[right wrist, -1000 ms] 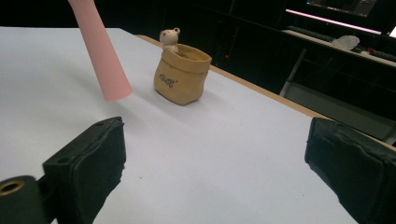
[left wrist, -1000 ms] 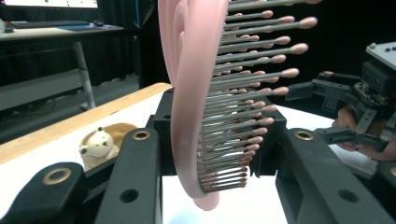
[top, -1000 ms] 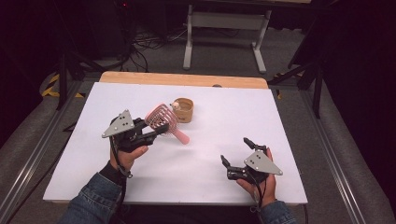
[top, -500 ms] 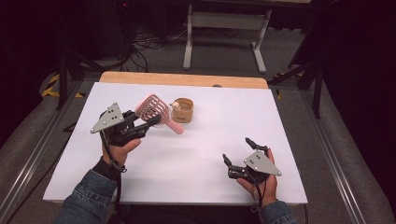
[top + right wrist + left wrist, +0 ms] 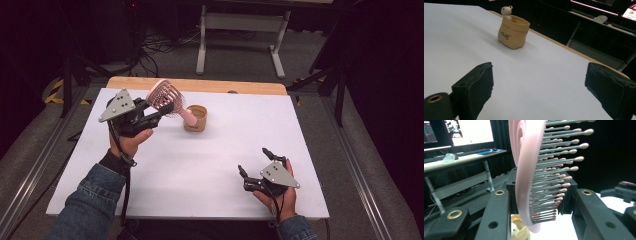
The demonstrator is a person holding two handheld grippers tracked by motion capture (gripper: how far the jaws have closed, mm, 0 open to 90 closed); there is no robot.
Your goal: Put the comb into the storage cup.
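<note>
My left gripper (image 5: 161, 107) is shut on the head of a pink hairbrush (image 5: 165, 95) and holds it in the air over the far left of the white table (image 5: 225, 150). The brush's handle slants down to the right, in front of a small tan cup (image 5: 196, 119). In the left gripper view, the brush (image 5: 529, 170) stands edge-on between the jaws, its bristles pointing right. My right gripper (image 5: 253, 161) rests open near the front right with nothing between its jaws. The right gripper view shows the cup (image 5: 512, 33) with a little bear figure (image 5: 506, 11) at its rim.
A wooden strip (image 5: 200, 85) runs along the table's far edge. Beyond it are a metal stand (image 5: 240, 30) and cables on the dark floor. Metal rails flank the table on both sides.
The left hand has lifted the hairbrush up and toward the far left, tilting the head higher. The right hand and the cup have stayed where they were.
</note>
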